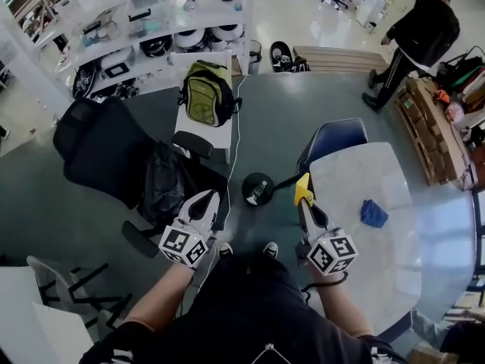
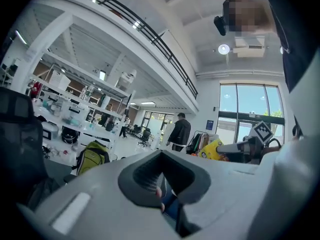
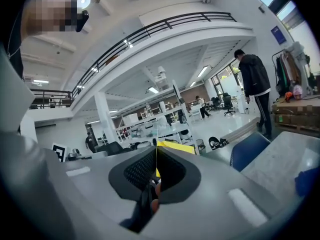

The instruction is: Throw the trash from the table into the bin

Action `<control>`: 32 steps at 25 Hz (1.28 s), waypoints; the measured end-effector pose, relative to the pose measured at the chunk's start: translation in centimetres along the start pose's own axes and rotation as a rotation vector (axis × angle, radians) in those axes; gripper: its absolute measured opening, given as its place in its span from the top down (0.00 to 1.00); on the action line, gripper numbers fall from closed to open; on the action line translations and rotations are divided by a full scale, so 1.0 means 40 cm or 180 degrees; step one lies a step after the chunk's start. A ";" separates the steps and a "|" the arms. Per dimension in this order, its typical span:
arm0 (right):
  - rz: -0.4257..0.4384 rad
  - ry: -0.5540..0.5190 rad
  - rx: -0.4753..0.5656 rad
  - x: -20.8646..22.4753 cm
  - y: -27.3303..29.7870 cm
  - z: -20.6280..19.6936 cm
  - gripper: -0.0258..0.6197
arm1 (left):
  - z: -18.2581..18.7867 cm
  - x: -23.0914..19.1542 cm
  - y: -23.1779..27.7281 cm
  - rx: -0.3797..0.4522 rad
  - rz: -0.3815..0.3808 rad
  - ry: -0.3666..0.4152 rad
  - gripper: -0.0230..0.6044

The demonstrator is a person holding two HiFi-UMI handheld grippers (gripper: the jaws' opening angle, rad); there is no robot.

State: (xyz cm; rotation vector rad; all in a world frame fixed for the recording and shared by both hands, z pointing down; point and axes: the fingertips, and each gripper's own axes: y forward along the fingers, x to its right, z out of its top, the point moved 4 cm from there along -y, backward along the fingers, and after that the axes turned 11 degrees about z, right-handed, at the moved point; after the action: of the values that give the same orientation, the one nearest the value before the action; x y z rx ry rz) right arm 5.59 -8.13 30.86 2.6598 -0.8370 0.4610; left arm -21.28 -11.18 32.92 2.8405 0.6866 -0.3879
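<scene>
My right gripper (image 1: 304,197) is shut on a yellow piece of trash (image 1: 303,188), held above the floor just off the left edge of the white marble table (image 1: 394,256). In the right gripper view the yellow sheet (image 3: 175,147) sticks out past the closed jaws of the right gripper (image 3: 156,159). A crumpled blue piece (image 1: 373,213) lies on the table, to the right of that gripper. My left gripper (image 1: 207,202) hangs over the floor beside a black bag, jaws together and holding nothing. A black round container (image 1: 258,189) stands on the floor between the two grippers.
A blue chair (image 1: 333,139) is tucked at the table's far end. A black office chair (image 1: 106,150) with a black bag (image 1: 170,184) stands at the left. A green backpack (image 1: 206,93) rests on a white stand. A person (image 1: 420,36) walks at the far right, beside wooden pallets (image 1: 436,127).
</scene>
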 end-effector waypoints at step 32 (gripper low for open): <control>0.0262 0.0661 -0.0931 0.262 0.177 -0.548 0.91 | -0.521 -0.053 0.159 -0.0965 0.0276 -0.0309 0.96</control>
State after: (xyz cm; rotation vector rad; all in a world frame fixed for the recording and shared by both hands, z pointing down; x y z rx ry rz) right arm 4.97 -10.37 56.05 2.2742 -0.8777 0.5755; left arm -15.80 -12.49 54.08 2.5368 0.5488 -0.3701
